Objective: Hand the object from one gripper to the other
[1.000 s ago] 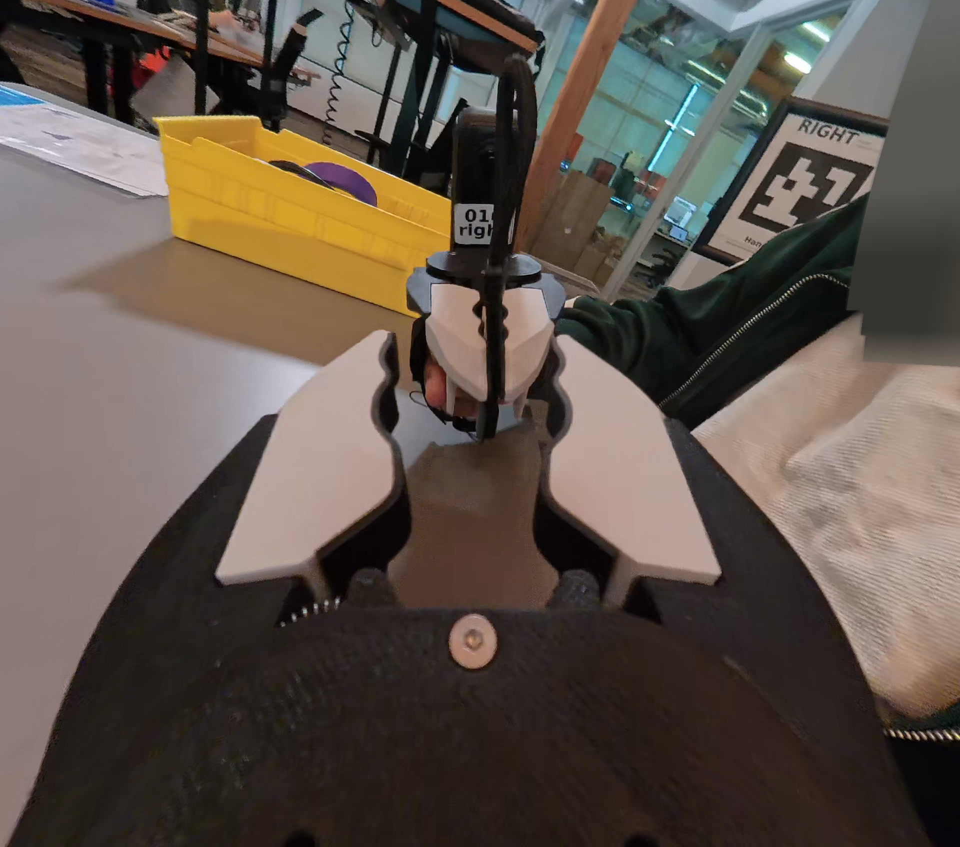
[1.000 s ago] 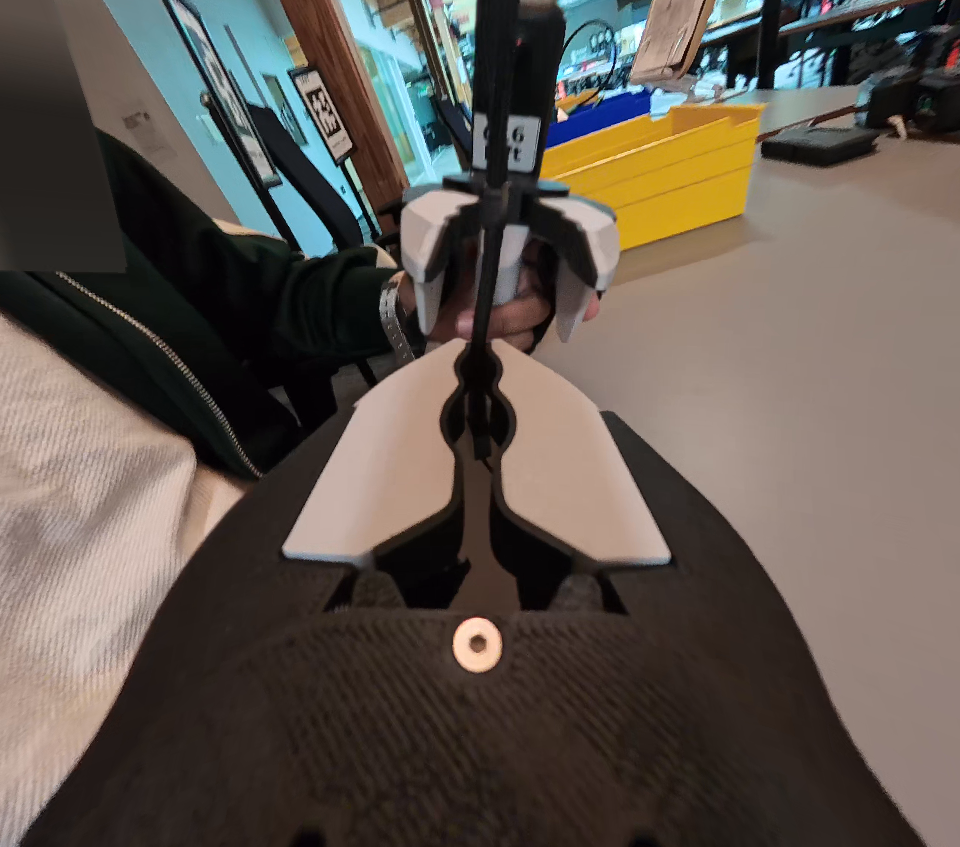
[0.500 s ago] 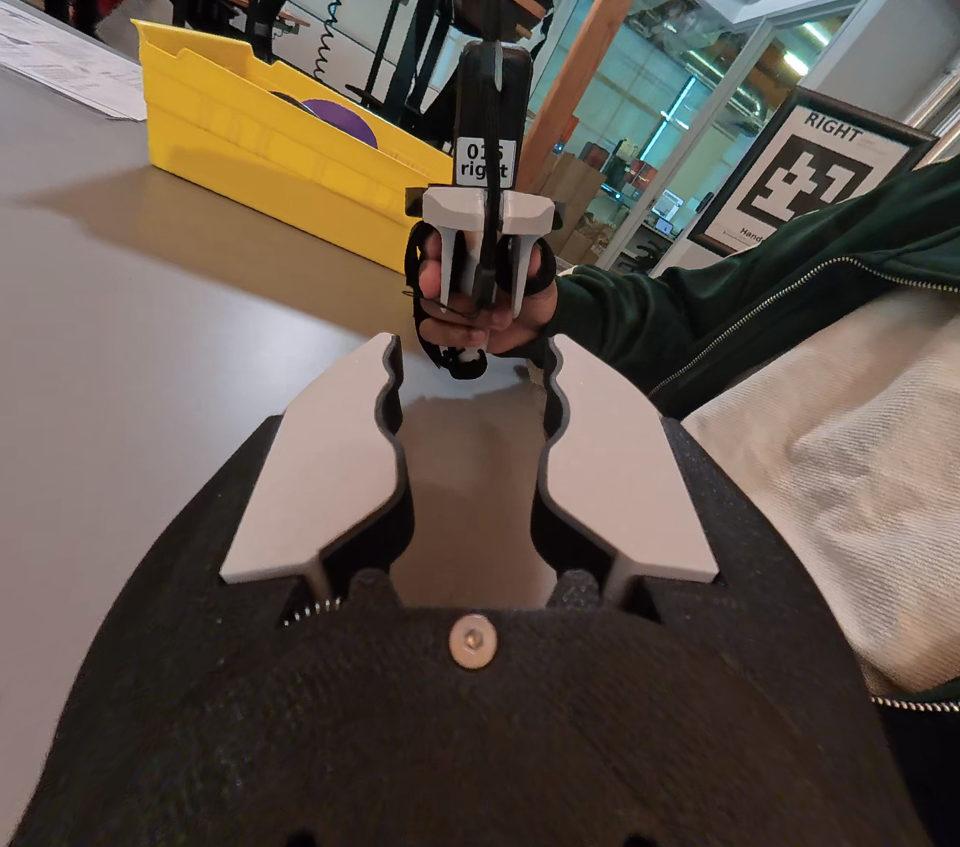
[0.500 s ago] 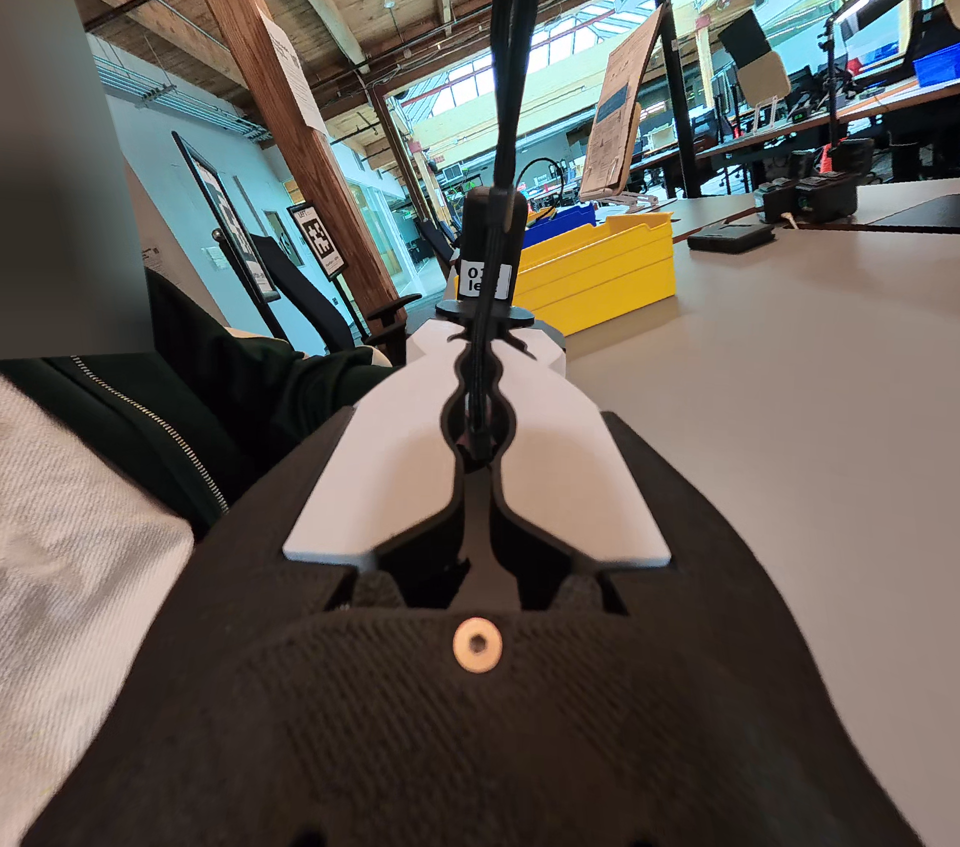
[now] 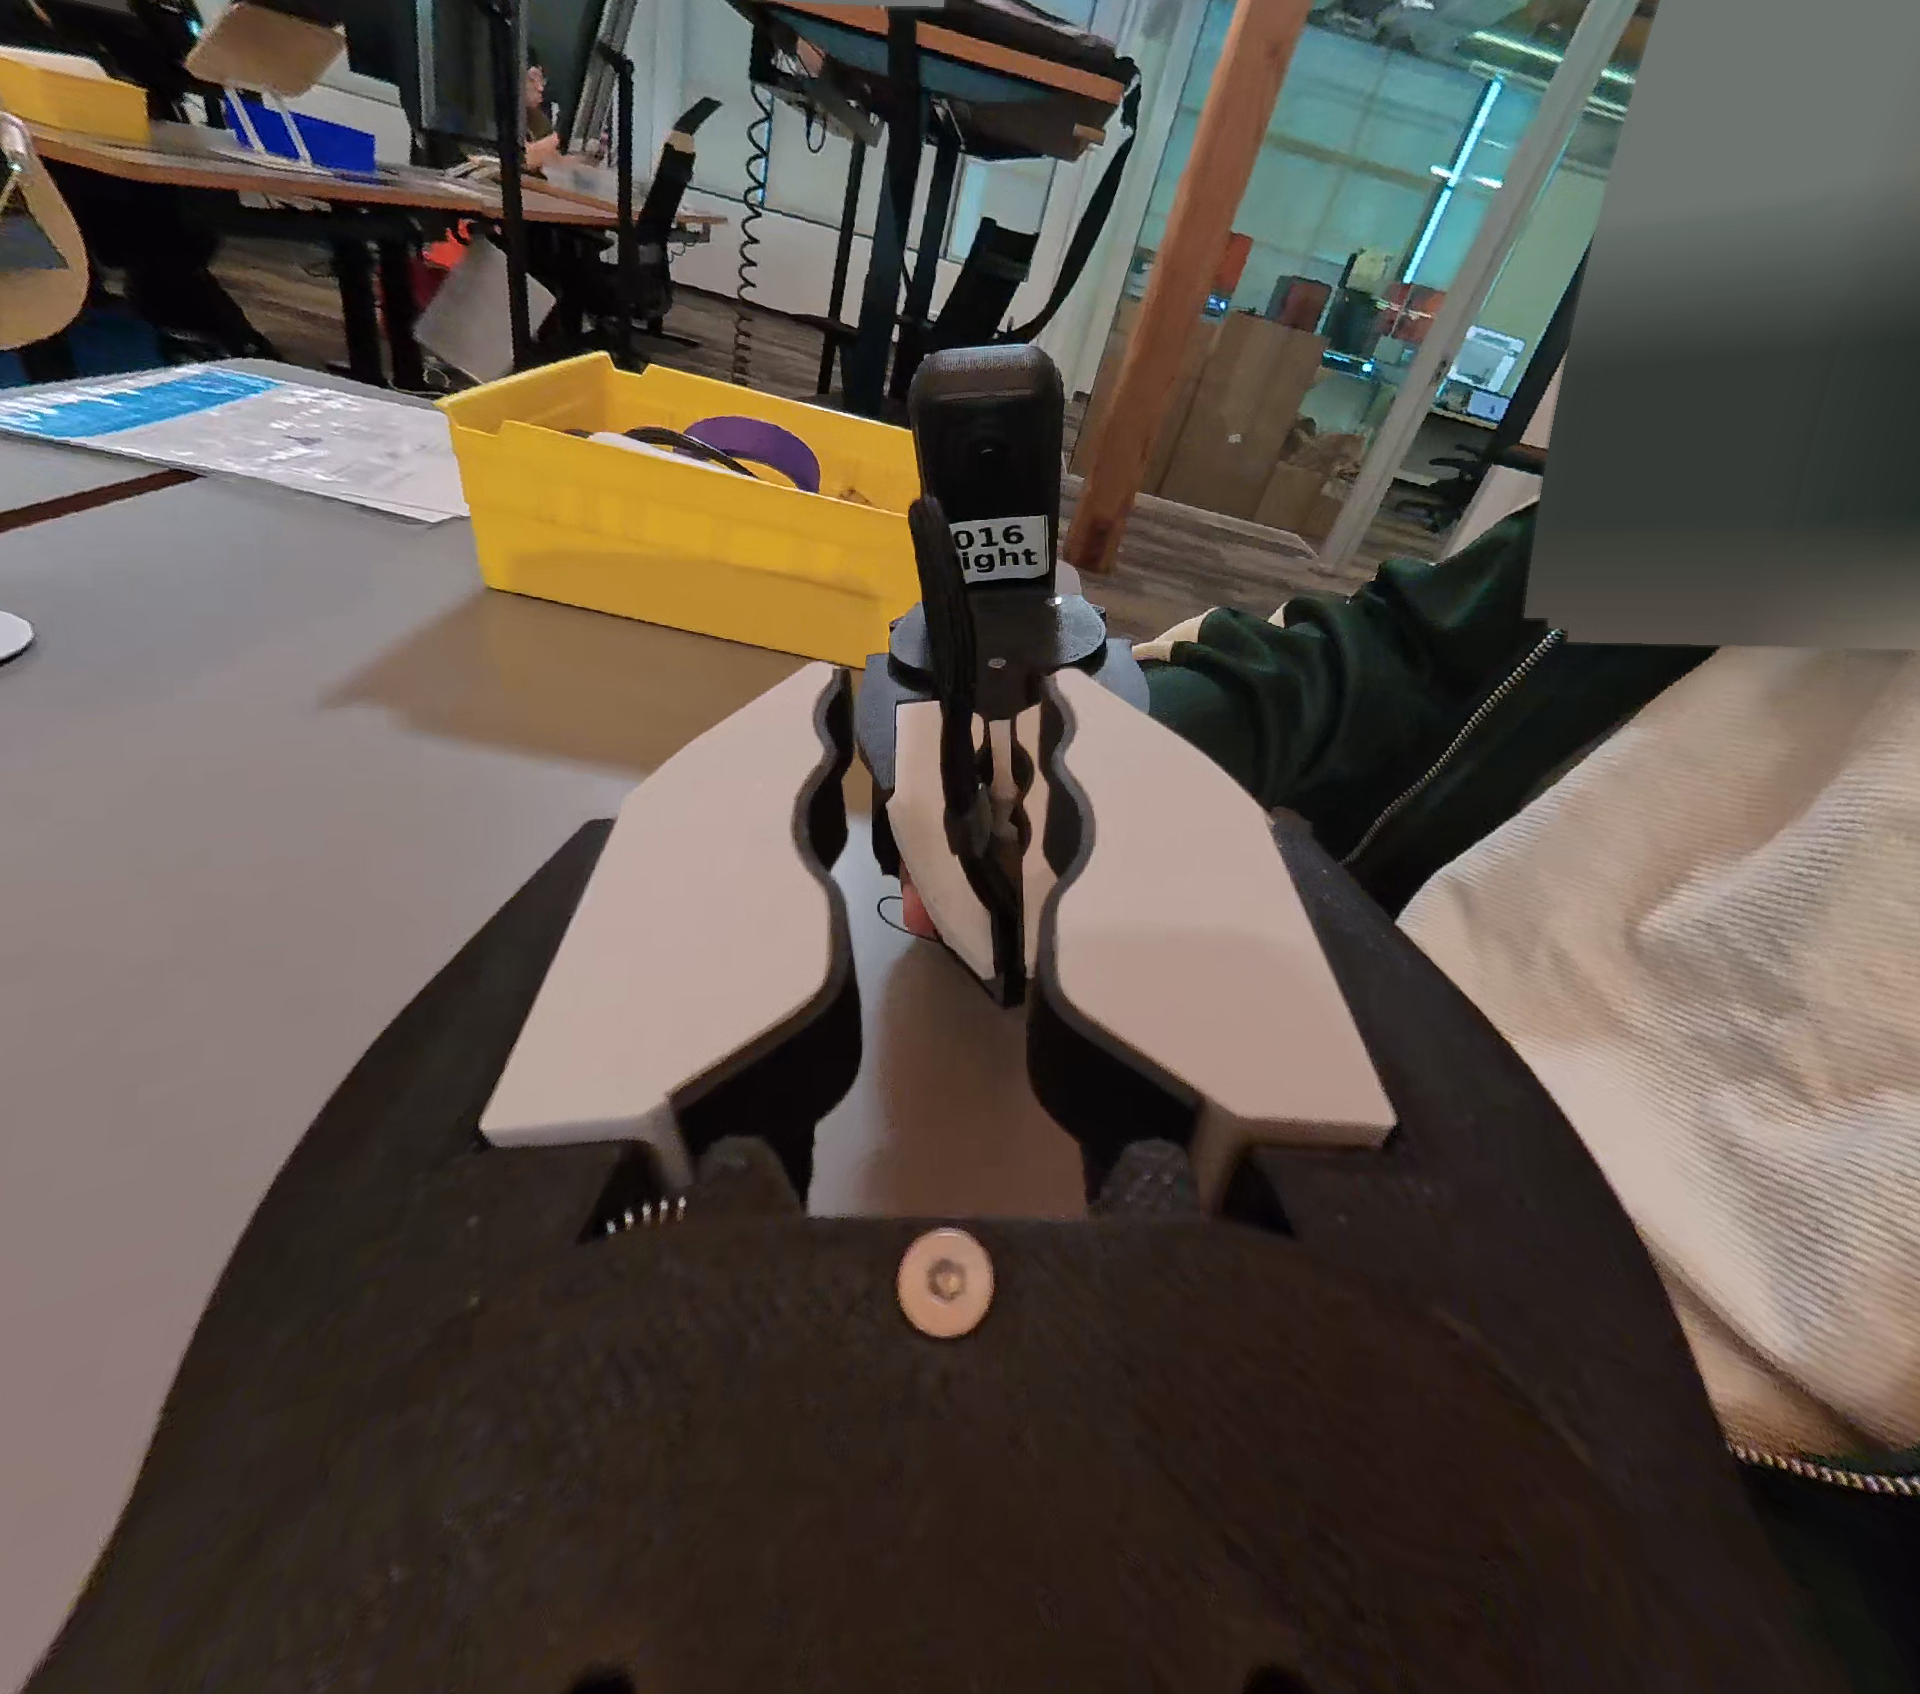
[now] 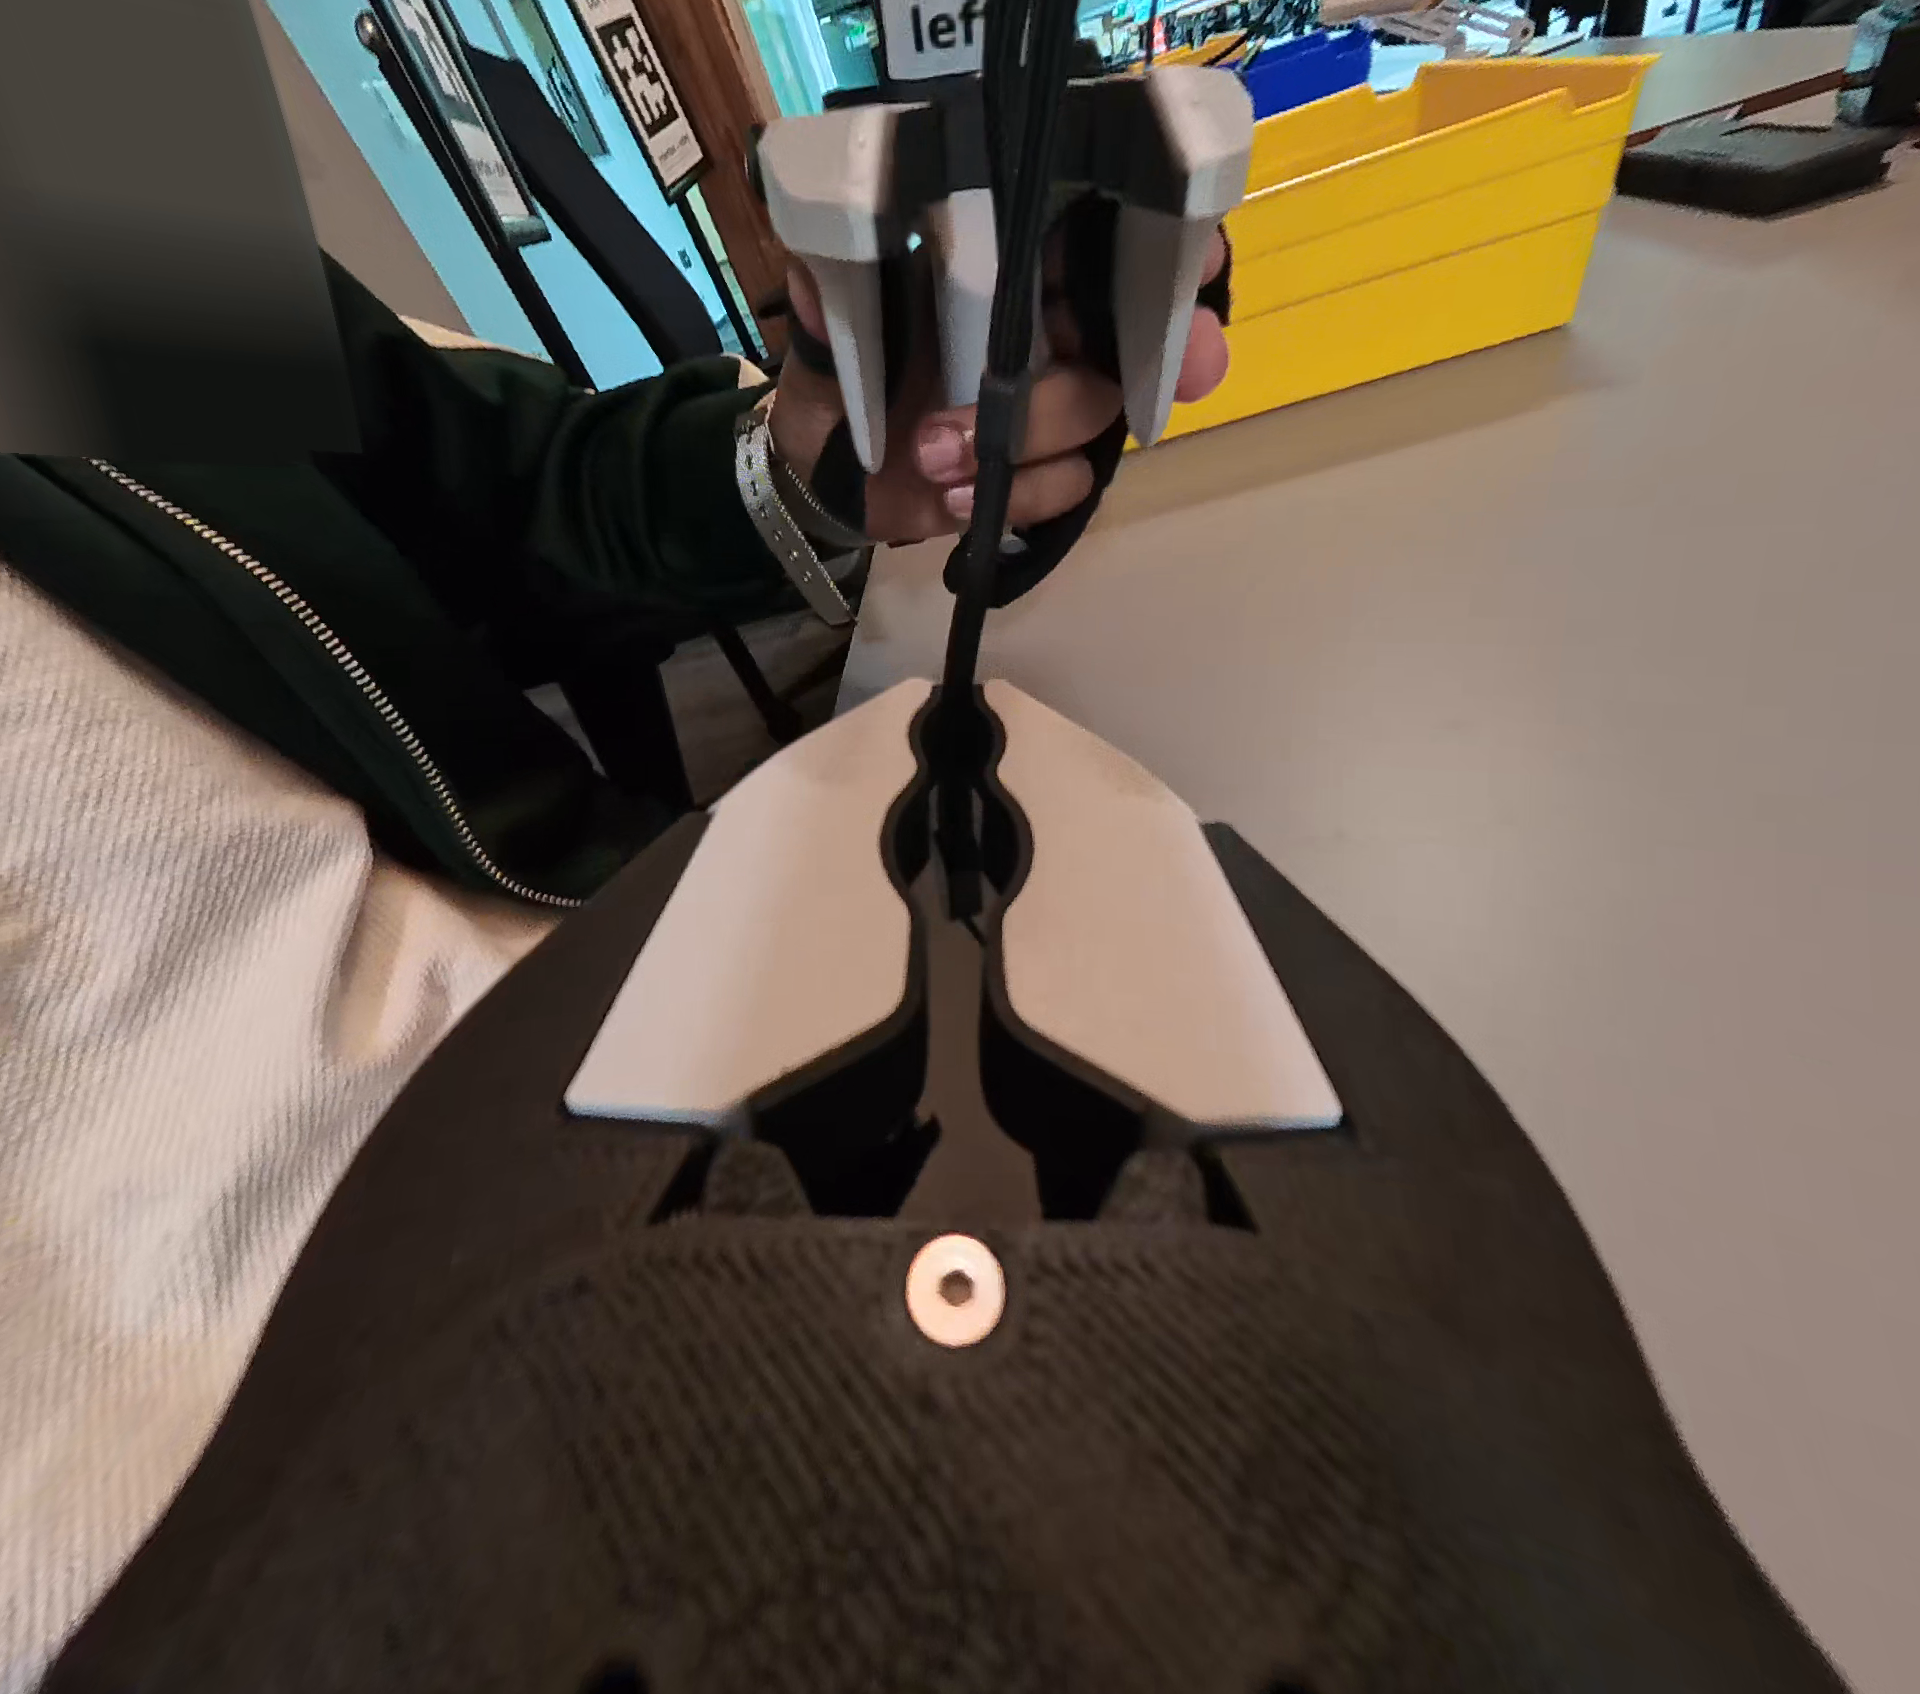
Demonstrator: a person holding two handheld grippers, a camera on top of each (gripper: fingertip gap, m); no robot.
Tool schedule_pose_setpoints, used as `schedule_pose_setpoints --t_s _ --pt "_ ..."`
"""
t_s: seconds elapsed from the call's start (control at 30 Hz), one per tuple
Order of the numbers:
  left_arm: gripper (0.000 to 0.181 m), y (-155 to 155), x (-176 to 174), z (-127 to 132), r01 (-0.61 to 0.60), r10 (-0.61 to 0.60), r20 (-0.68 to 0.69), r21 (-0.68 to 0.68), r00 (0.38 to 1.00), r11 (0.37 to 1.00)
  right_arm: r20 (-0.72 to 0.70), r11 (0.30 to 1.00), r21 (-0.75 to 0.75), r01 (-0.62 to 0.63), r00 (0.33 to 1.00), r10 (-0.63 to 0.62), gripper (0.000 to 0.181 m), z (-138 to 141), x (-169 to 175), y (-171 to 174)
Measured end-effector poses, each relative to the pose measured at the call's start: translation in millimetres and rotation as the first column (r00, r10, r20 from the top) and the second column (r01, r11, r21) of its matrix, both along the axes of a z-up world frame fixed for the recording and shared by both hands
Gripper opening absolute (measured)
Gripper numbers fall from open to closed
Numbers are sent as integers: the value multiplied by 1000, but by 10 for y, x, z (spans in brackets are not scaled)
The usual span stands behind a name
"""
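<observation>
right gripper (image 6: pixel 954 699) has its jaws pinched together on a thin black strap (image 6: pixel 1023 210), which rises toward 12 o'clock in the right wrist view. left gripper (image 5: pixel 940 709) stands apart around the right gripper's tips, empty. yellow bin (image 5: pixel 665 512) rests on the grey table (image 5: pixel 260 709) at 11 o'clock.

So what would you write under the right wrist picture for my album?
Right gripper shut on a black strap, while the open left gripper faces it above a grey table with a yellow bin.
</observation>
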State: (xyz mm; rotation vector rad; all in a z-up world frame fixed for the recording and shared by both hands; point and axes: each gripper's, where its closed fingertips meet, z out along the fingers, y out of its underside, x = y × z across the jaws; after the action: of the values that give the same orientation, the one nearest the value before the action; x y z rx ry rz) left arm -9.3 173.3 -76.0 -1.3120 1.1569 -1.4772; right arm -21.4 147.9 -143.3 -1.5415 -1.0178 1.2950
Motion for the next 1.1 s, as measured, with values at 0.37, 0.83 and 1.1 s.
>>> schedule_pose_setpoints --t_s 0.37,0.83,1.1 --pt "4 -9 11 -19 2 -2 1 -37 1000 999 38 1000 13 -10 999 9 4 -51 -29 -24" --pt "4 85 -61 59 -46 48 25 -47 999 998 -124 955 79 287 953 -277 84 208 257 414" --pt "4 68 76 -127 -79 77 -26 -100 997 992 -28 956 170 240 971 -239 48 155 115 295"
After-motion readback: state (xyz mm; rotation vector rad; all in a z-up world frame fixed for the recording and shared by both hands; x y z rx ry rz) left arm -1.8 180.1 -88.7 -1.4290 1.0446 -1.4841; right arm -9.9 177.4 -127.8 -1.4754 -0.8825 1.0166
